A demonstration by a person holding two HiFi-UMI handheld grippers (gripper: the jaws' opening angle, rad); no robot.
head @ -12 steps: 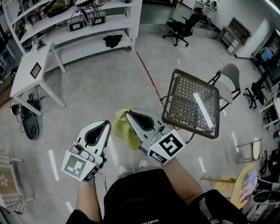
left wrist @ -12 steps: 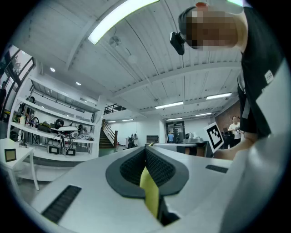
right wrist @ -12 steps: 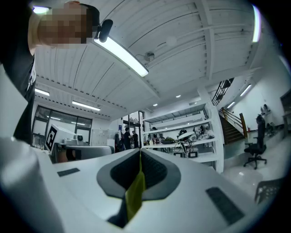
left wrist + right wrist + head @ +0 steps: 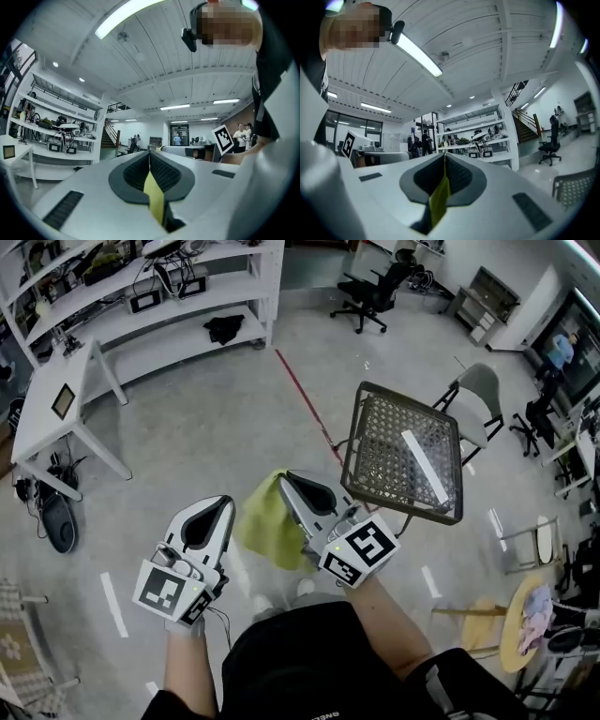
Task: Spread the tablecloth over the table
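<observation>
Cloth: yellow-green fabric tablecloth (image 4: 267, 526) hangs between my left gripper (image 4: 226, 502) and right gripper (image 4: 281, 478) above the grey concrete floor (image 4: 206, 427), left of the dark square mesh-topped table (image 4: 380, 456).
Left jaws: closed tight on one cloth edge.
Right jaws: closed on another edge.

Dark mesh-topped table (image 4: 380, 451), white strip (image 4: 424, 468) lying diagonally on it, grey floor (image 4: 206, 427) beneath

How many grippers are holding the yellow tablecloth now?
2. The left gripper, at the head view's left, and the right gripper beside it are each shut on the tablecloth.
</observation>
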